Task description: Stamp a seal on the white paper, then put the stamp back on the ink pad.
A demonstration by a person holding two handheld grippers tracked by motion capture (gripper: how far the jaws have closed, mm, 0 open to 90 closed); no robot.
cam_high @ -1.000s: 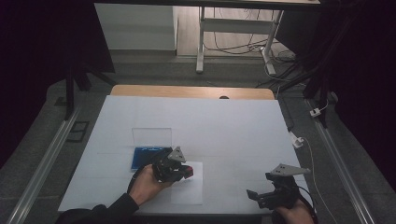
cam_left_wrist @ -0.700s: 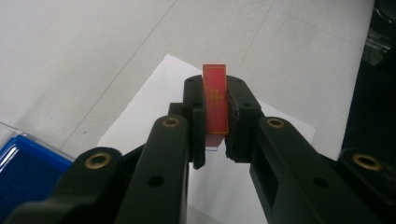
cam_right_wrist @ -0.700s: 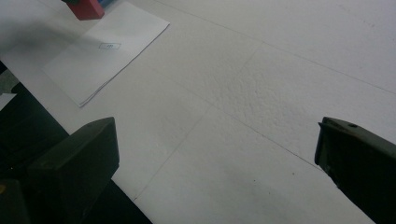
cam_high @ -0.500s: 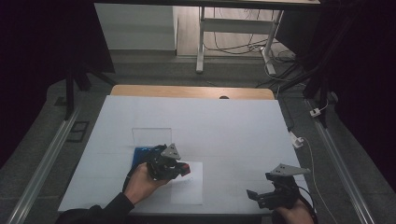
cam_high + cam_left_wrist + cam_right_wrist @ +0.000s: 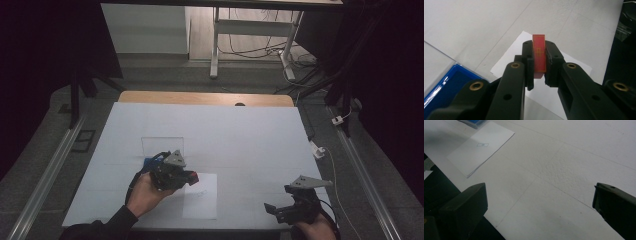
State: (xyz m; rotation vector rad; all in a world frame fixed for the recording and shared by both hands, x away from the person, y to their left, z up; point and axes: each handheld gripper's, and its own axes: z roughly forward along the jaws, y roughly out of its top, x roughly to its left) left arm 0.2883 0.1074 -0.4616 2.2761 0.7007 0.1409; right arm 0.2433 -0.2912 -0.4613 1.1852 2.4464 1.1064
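Red chip (image 5: 539, 53) gripped in the left claw (image 5: 539, 58) above a white sheet (image 5: 201, 196).
The sheet lies near the desk's (image 5: 240, 135) front edge, a blue tray (image 5: 447, 86) just beside it; the right claw (image 5: 280, 210) (jaws wide, nothing between them) hangs at the front right corner.

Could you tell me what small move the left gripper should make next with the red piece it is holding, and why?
Probably carry it a little further over the white sheet and lower it there. The left gripper is shut on the thin red card, held upright above that sheet, with the blue tray behind it. A small printed box on the sheet may mark the spot. The right gripper waits open, apart.
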